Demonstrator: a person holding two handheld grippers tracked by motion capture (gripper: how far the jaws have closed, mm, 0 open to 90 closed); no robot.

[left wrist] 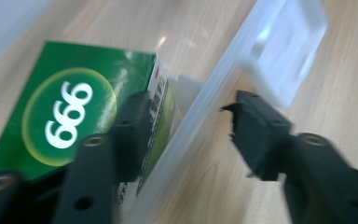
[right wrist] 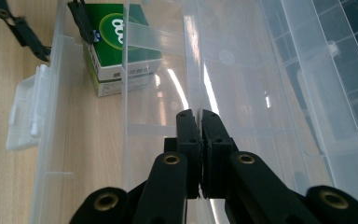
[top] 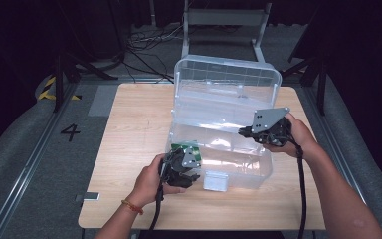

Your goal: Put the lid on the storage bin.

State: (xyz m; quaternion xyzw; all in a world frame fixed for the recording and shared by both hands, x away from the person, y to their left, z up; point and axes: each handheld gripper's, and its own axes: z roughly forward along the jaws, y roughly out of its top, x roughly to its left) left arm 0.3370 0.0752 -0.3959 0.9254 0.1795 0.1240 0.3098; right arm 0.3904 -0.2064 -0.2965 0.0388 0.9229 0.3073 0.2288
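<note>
A clear plastic storage box (top: 238, 164) lies on the wooden table with its lid (top: 226, 82) standing open at the back. A green carton (top: 181, 147) marked with white digits rests inside at the box's left end (left wrist: 74, 107) (right wrist: 121, 32). My left gripper (top: 181, 169) (left wrist: 186, 105) is open and straddles the box's front wall (left wrist: 214, 79): one jaw is inside against the carton's side, the other outside over the table. My right gripper (top: 243, 132) (right wrist: 199, 114) is shut on the thin clear rim at the box's right rear end.
The box's white latch (top: 215, 180) (left wrist: 284, 42) hangs off its front wall close to my left gripper. A small flat object (top: 92, 196) lies at the table's front left edge. Behind the table are a metal frame (top: 224, 20) and floor cables.
</note>
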